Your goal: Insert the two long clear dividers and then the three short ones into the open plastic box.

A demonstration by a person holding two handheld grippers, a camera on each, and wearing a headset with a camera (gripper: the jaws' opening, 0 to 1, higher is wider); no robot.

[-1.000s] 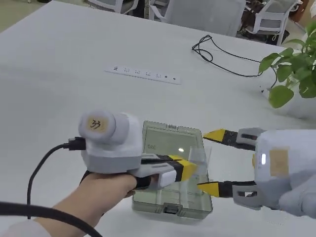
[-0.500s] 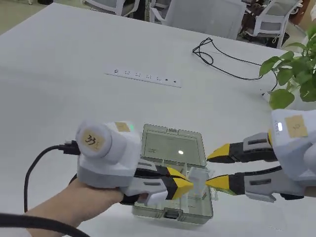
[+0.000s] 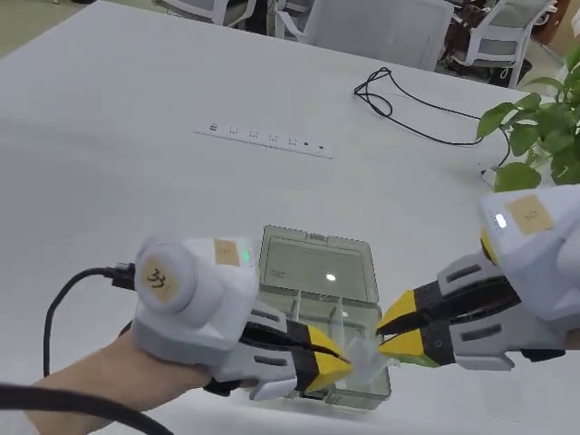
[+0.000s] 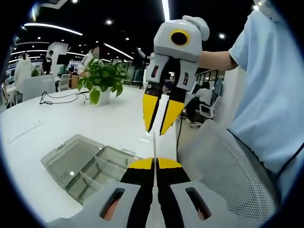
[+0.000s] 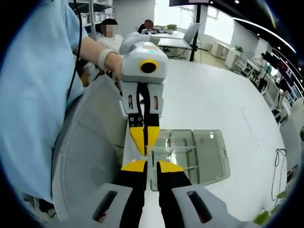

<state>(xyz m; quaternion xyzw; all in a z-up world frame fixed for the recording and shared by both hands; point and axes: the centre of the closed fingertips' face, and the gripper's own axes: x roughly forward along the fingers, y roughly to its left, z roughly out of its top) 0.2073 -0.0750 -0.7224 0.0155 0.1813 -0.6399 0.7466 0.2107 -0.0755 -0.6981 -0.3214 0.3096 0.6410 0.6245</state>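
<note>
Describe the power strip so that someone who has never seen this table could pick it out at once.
Start from the big white table; beyond the open plastic box, toward the table's middle, lies the power strip. It is a long, flat white bar with a row of sockets, unlike the looped black cable to its right and the green plant further right.

L gripper (image 3: 343,367), gripped from behind by L hand (image 3: 127,381), points right w/ jaws pressed together. R gripper (image 3: 388,333) faces it nearly tip to tip, jaws a narrow gap apart, angled slightly down.
</note>
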